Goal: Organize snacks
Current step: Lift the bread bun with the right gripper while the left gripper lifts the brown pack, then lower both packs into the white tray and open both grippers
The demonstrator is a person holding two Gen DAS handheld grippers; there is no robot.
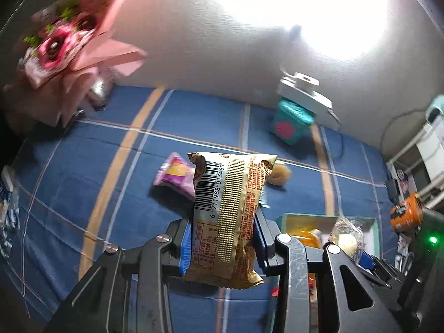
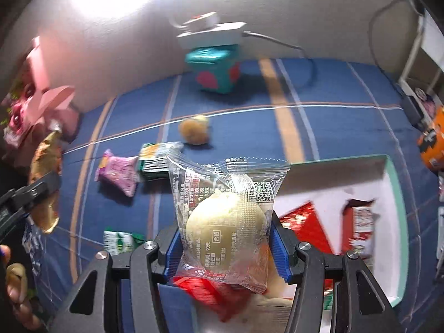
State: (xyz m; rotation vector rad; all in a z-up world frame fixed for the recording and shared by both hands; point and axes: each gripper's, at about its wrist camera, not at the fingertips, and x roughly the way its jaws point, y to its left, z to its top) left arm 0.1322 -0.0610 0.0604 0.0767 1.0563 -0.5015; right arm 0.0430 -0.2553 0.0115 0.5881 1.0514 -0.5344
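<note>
My left hand-held gripper [image 1: 222,242] is clenched on a gold snack packet [image 1: 233,208], its blue pads pressing the lower half from both sides; the packet stands upright with the barcode facing my camera, lifted clear of the blue plaid cloth [image 1: 111,138] below. My right hand-held gripper [image 2: 224,247] is grasping a clear-wrapped round pastry [image 2: 224,222] the same way, pads on either side of the pale cake, the sealed top edge standing above the fingers.

From the left wrist I see a purple packet [image 1: 174,176] lying behind the gold one, and a small round bun [image 1: 280,174] to its right. A teal-rimmed box [image 1: 371,233] sits at lower right; here only a yellow item and the wrapped pastry held by my other gripper show at it. A pink bouquet [image 1: 63,36] stands at the far left.

The right wrist gives me more. The box [image 2: 394,194] has a white floor and holds red packets [image 2: 305,222] and a red-and-white packet [image 2: 360,219]. On the cloth [image 2: 333,127] I can also see a green-and-white packet [image 2: 155,161] touching the purple one [image 2: 119,177], and another green packet [image 2: 122,241] near my fingers, both hidden from the left camera. The bun [image 2: 194,131] lies farther back. At the left edge the gold packet [image 2: 45,183] shows in the other gripper, with bare fingers [image 2: 16,280] below. A teal tub with red hearts [image 2: 216,72] stands near the wall in both views.
</note>
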